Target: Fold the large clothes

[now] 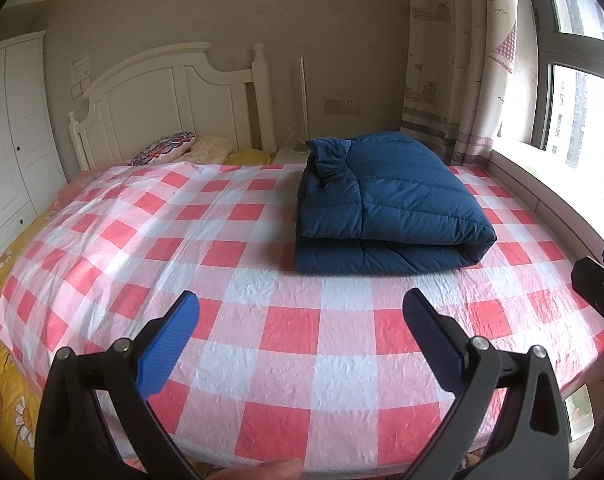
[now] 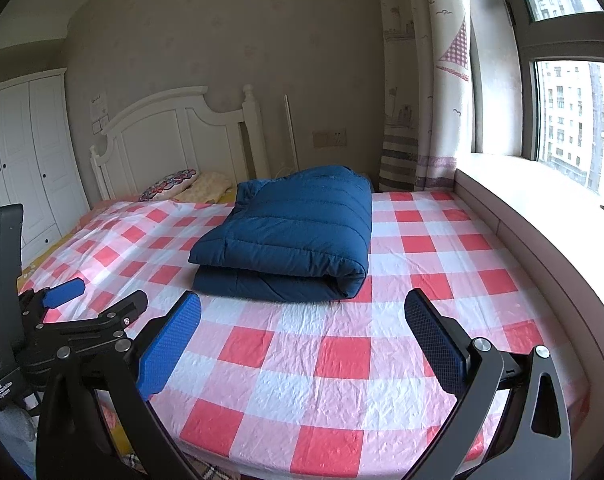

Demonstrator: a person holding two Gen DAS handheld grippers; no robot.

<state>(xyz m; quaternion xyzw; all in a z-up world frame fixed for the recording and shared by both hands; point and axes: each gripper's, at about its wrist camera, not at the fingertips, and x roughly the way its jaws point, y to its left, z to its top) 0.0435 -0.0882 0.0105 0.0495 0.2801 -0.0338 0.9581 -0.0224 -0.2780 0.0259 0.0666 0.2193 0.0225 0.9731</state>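
Lying folded on the far part of the bed, the dark blue quilted jacket (image 1: 385, 204) forms a thick two-layer bundle on the red-and-white checked cover (image 1: 286, 320). Its rounded fold edge faces near and right, and its bunched collar sits at the far left corner. Neither tool touches it.

The left hand-held gripper (image 1: 301, 336) hangs above the near part of the cover, its blue-padded fingers (image 1: 170, 344) spread wide apart with nothing between them. The right hand-held gripper (image 2: 302, 338) is held the same way, fingers well apart and empty, with the jacket (image 2: 294, 236) beyond it.

The left wrist view shows the collar clearly and, at its right edge, a dark piece of the other tool. It also shows a yellow daisy-print sheet (image 1: 6, 380) along the near left side of the bed and a fingertip at the bottom edge. The right wrist view instead shows the whole left hand-held gripper (image 2: 82, 304) from the side at its near left, and more of the pale window ledge (image 2: 541, 216) running along the right of the bed.

Both views share the white headboard (image 1: 170, 92), patterned pillows (image 1: 170, 146) at the far end, a white wardrobe (image 2: 22, 152) at left, a printed curtain (image 2: 429, 80), and the window (image 2: 573, 120) at right.
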